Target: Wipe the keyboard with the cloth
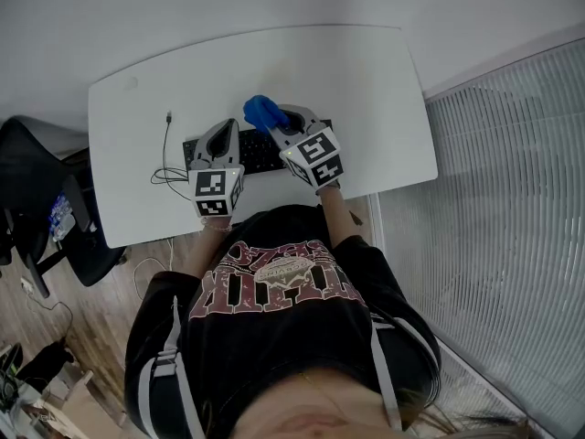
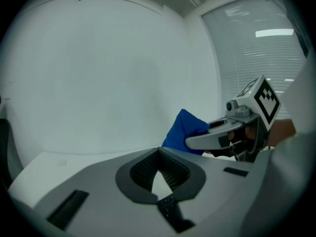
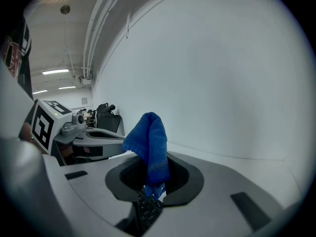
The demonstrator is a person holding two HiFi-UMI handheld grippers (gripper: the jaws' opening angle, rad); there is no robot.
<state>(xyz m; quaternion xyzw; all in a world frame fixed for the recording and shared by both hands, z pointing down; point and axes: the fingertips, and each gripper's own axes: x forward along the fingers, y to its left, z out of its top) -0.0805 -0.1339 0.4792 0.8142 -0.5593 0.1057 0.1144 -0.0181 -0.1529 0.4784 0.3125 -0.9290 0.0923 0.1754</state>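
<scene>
Cloth (image 1: 261,112) sits pinched in the right gripper's (image 1: 281,117) fingers above the keyboard (image 1: 260,155). The left gripper's (image 1: 222,130) fingers are closed and empty. Bare tabletop (image 1: 366,90) lies beyond.

Even, soft indoor light, no harsh shadows; gripper views w/ heavy fisheye, dark corners; head view sharp.

Counts logged: there was one table (image 1: 366,90), one keyboard (image 1: 260,151), one cloth (image 1: 262,111), one cable (image 1: 167,158), one chair (image 1: 37,199), and two grippers: left gripper (image 1: 225,128), right gripper (image 1: 280,117).
</scene>
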